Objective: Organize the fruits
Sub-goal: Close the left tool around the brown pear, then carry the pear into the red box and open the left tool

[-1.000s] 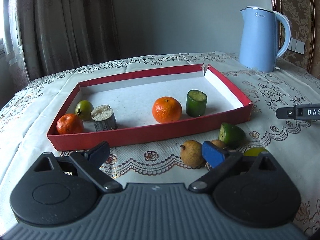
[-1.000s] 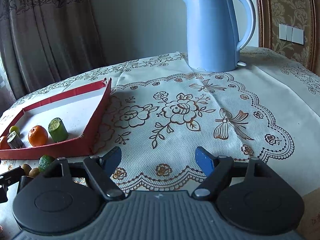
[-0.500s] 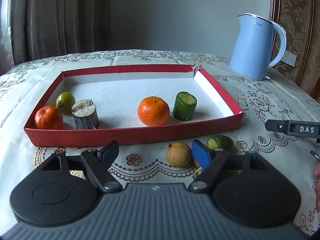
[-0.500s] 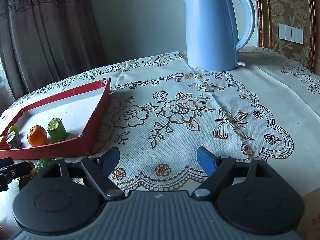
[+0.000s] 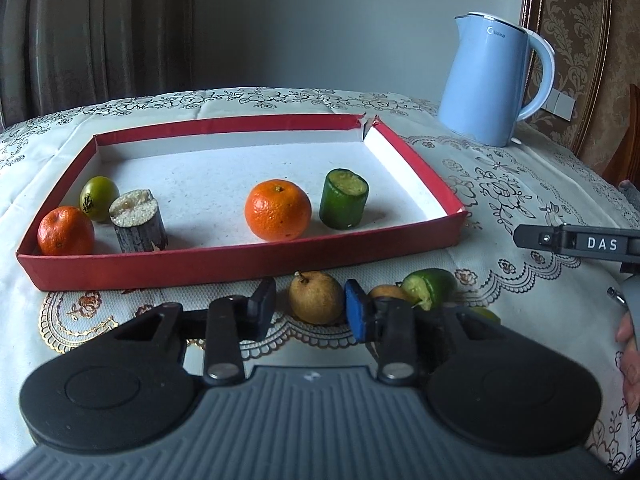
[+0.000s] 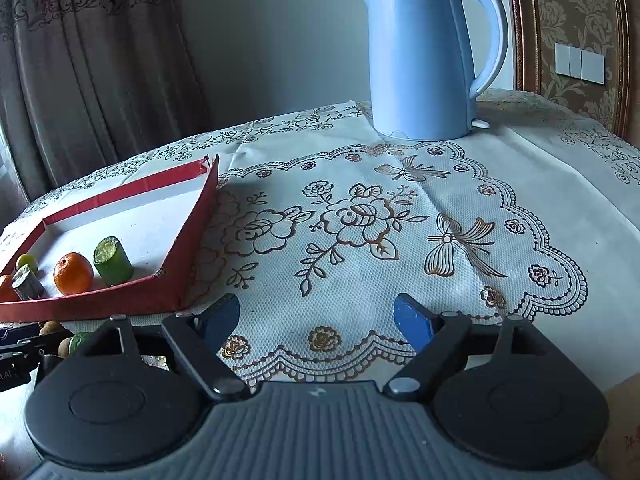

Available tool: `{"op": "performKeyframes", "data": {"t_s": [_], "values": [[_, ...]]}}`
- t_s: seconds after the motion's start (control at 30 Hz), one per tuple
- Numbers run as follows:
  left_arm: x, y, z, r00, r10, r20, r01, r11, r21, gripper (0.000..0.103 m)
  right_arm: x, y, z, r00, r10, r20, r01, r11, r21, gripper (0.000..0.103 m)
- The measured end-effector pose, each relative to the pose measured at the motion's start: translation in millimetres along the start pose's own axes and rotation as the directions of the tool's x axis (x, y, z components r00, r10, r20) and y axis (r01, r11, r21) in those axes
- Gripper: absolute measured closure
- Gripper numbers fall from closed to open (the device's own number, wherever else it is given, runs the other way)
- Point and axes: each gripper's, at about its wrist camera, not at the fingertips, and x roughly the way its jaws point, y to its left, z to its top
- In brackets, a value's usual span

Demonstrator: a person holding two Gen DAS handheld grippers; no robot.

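Observation:
A shallow red tray (image 5: 240, 266) holds two oranges (image 5: 278, 210), a small green fruit (image 5: 99, 198), a grey-barked cane stub (image 5: 138, 222) and a green cut cylinder (image 5: 344, 200). In front of the tray a brown pear-shaped fruit (image 5: 316, 298) lies on the cloth between the pads of my left gripper (image 5: 310, 306). Its jaws are closing; the right pad is at the fruit, while a sliver of cloth shows by the left pad. A second brown fruit (image 5: 386, 292) and a cut green fruit (image 5: 428, 286) lie just right of it. My right gripper (image 6: 316, 316) stands open over bare tablecloth.
A light blue kettle (image 6: 428, 52) stands at the back right of the table. The tray (image 6: 176, 264) is left of the right gripper. The right gripper's finger (image 5: 576, 242) and a person's hand (image 5: 628, 344) show at the left view's right edge. Curtains hang behind.
The left jaws have narrowed from wide apart to just around the brown fruit, and the left view has swung so the tray sits squarer. The right gripper has kept still.

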Motion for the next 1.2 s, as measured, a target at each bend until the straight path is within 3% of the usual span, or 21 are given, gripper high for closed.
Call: {"op": "performKeyframes", "data": {"t_s": [0.17,0.37,0.67,1.2], "values": [[-5,4,-1,1.000,0.016,0.009,-0.016,1.000,-0.020,0.077,0,0,0,1.000,0.001,0.001,-0.001,1.000,0.008,0.018],[-19,3,-1,0.994,0.099,0.055,-0.099,0.995,0.006,0.077,0,-1,0,1.000,0.001,0.002,-0.001,1.000,0.010,0.018],[-38,8,1,0.961,0.255,0.109,-0.258,0.966,0.018,0.077,-1,-1,0,1.000,-0.001,0.003,0.001,1.000,0.015,0.018],[-42,24,7,0.946,0.299,0.123,-0.300,0.954,-0.012,0.077,-1,-2,0,1.000,-0.003,0.002,0.003,1.000,0.018,0.018]]}}
